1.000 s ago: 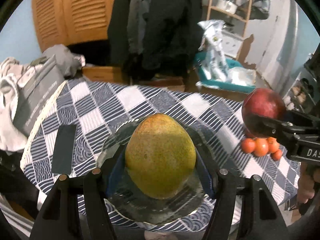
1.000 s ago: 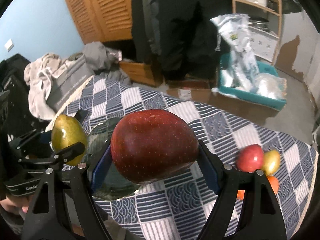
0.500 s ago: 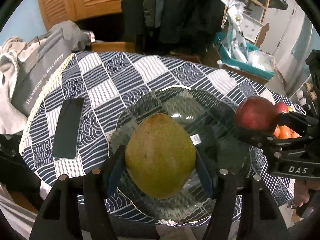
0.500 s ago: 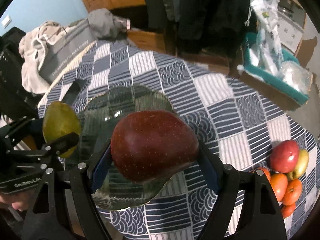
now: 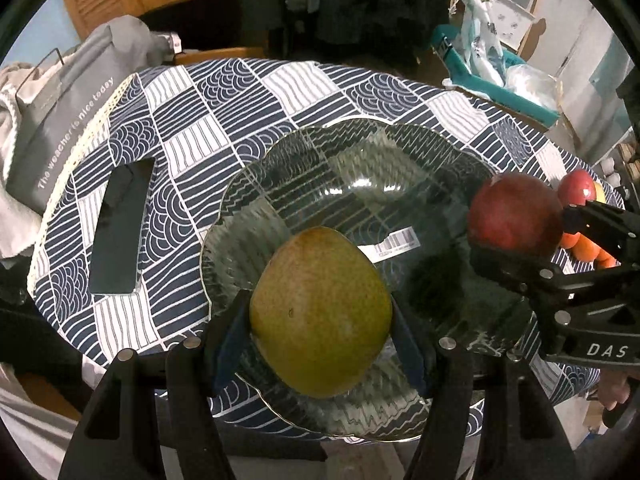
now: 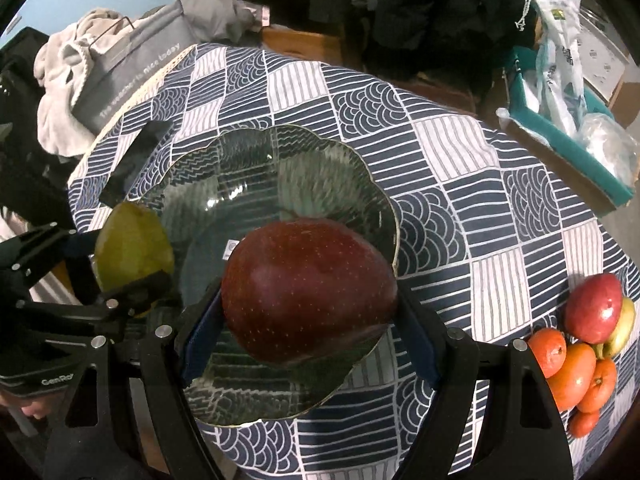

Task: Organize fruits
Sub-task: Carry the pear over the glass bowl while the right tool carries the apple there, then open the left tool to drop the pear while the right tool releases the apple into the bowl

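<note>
we hold the left gripper (image 5: 320, 320) over the near part of the glass plate (image 5: 360, 152), its blue pads pinching a green-yellow pear (image 5: 320, 316) from both sides. the pear sits above the plate's near-left area; we cannot tell whether it touches the glass. seen from the right wrist, the same pear (image 6: 134, 248) shows at the plate's left edge, clamped in the left gripper (image 6: 132, 276).

our right gripper (image 6: 308, 320) clamps a dark red apple (image 6: 308, 290) between its pads, over the near-right part of the glass plate (image 6: 320, 160). from the left wrist the apple (image 5: 514, 212) hangs at the right rim of the plate, in the black fingers of the right gripper (image 5: 520, 232); contact with the glass is not clear.

the plate is scalloped, clear, with a barcode sticker (image 5: 396, 244) near its middle. it rests on a round table with a blue and white patterned cloth (image 5: 224, 92).

at the right edge of the table lies a heap of loose fruit: a red apple (image 6: 592, 308), a yellow-green fruit (image 6: 622, 330) just beside it, and several oranges (image 6: 576, 372) touching one another, well apart from the plate.

a dark phone (image 5: 120, 236) lies flat on the cloth left of the plate. beyond the left edge sits a grey bag (image 5: 52, 120) with white lettering, and a teal bin (image 6: 568, 140) stands on the floor far right.
</note>
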